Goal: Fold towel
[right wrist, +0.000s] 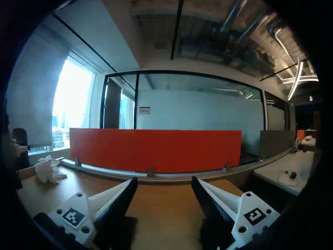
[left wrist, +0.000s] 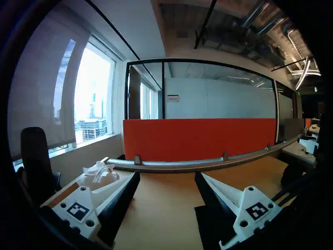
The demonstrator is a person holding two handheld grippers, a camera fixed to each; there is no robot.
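A crumpled white towel [left wrist: 96, 175] lies on the wooden desk [left wrist: 166, 204] at the far left, partly behind my left finger in the left gripper view. The same towel [right wrist: 48, 168] sits bunched at the desk's left end in the right gripper view. My left gripper [left wrist: 166, 183] is open over bare wood, nothing between its fingers. My right gripper [right wrist: 164, 187] is also open, well to the right of the towel, holding nothing.
An orange divider panel [left wrist: 200, 139] runs along the desk's far edge, with a glass wall behind. A black chair [left wrist: 35, 162] stands at the left by the window. A second desk [right wrist: 287, 171] with a cable lies to the right.
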